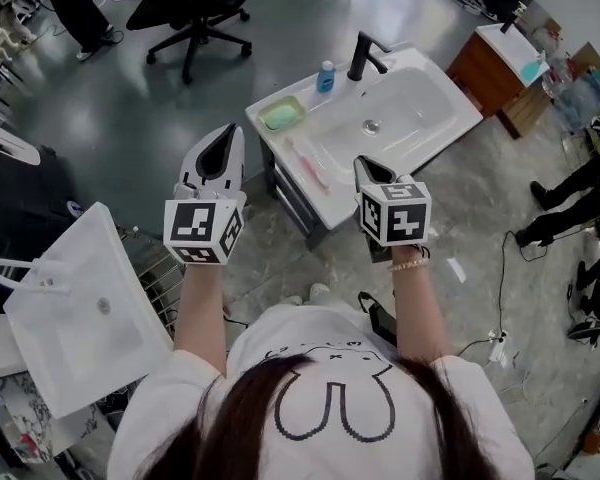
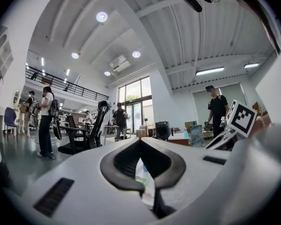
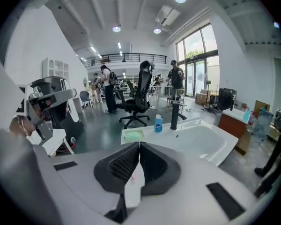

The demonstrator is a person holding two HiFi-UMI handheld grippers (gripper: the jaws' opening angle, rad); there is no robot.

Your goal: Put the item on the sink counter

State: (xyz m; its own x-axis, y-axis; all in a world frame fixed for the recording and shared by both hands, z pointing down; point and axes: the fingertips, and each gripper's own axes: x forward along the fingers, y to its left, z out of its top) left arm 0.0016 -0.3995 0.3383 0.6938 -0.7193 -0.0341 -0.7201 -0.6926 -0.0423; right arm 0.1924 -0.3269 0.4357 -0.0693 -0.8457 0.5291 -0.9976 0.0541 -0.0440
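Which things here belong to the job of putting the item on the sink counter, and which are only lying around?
Job:
sink counter
pink toothbrush lying on it, likely the item
left gripper and right gripper, both shut and empty

Just lying about:
blue bottle
green soap dish
black faucet
office chair

The white sink counter (image 1: 276, 140) has a wide, shallow basin. On its left ledge a pink toothbrush (image 1: 308, 165) lies flat along the basin's edge, a green soap dish (image 1: 280, 115) sits just beyond it, and a small blue bottle (image 1: 326, 76) stands upright beside the black tap (image 1: 365, 56)
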